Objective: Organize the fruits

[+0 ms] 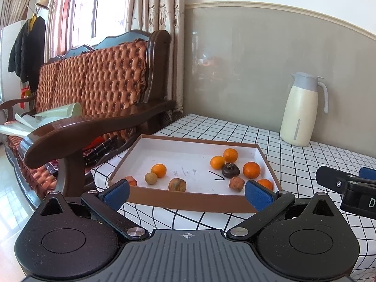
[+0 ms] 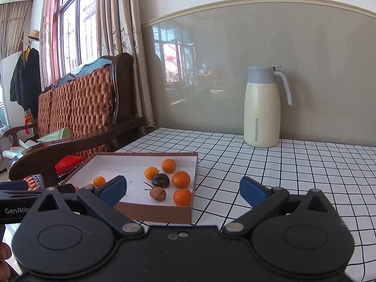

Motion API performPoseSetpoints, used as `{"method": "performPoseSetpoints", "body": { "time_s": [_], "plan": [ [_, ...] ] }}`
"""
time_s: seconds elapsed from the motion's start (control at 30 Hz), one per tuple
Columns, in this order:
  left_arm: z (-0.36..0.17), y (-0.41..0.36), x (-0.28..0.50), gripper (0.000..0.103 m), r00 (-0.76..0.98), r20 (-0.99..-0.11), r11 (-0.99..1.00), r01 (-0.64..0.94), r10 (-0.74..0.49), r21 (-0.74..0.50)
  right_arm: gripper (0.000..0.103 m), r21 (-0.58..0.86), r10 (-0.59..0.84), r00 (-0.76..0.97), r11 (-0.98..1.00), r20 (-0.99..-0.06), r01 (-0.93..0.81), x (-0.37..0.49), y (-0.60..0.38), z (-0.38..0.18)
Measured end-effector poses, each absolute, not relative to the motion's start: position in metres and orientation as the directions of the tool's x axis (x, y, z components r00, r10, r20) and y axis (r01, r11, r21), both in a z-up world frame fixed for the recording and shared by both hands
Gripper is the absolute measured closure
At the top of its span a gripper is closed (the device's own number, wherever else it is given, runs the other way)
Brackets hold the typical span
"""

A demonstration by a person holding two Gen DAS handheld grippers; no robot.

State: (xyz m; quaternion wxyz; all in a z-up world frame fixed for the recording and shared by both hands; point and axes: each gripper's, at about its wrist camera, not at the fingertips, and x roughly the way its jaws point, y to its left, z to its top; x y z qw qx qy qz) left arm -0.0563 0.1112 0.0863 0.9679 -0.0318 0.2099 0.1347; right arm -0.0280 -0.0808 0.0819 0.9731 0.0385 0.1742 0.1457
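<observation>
The table (image 2: 270, 164) wears a white cloth ruled with a black grid, and it stands against a grey-green wall panel (image 2: 235, 70) glossy enough to mirror the windows of the room. A shallow cardboard tray (image 1: 188, 202), brown outside and white within, sits on the cloth near the table's left edge; some pen marks show on its floor.

The fruits are all in that tray. On its right side a cluster of small oranges (image 1: 251, 170) rings a dark, shrivelled fruit (image 1: 230, 170), with a brownish ribbed fruit (image 1: 236, 183) just in front of them. On the left side lie one more orange (image 1: 159, 170), a pale round fruit (image 1: 150, 178) touching it, and a mottled brown fruit (image 1: 177, 184) nearer the front wall (which kinds these are I cannot tell).

The left gripper (image 1: 186, 193) hovers before the tray's near wall, its blue-padded jaws spread wide with nothing between them. The right gripper (image 2: 183, 189) hangs over the tray's right front corner, jaws likewise spread and empty.

A cream thermos jug (image 2: 262, 115) with a grey lid stands at the back of the table by the wall. Left of the table is a dark wooden sofa (image 1: 101, 127) with tufted orange cushions, beneath curtained windows (image 2: 70, 30); a dark coat (image 1: 28, 49) and a straw hat (image 1: 43, 2) hang in the far corner.
</observation>
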Motion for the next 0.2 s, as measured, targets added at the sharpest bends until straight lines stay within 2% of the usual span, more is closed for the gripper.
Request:
{"method": "performPoseSetpoints", "body": {
  "time_s": [0.2],
  "plan": [
    [0.0852, 0.1077, -0.0578, 0.000, 0.888, -0.395, 0.966, -0.257, 0.237, 0.001, 0.006, 0.126, 0.302, 0.893, 0.953, -0.333, -0.275, -0.0263, -0.0811, 0.0796]
  ]
}}
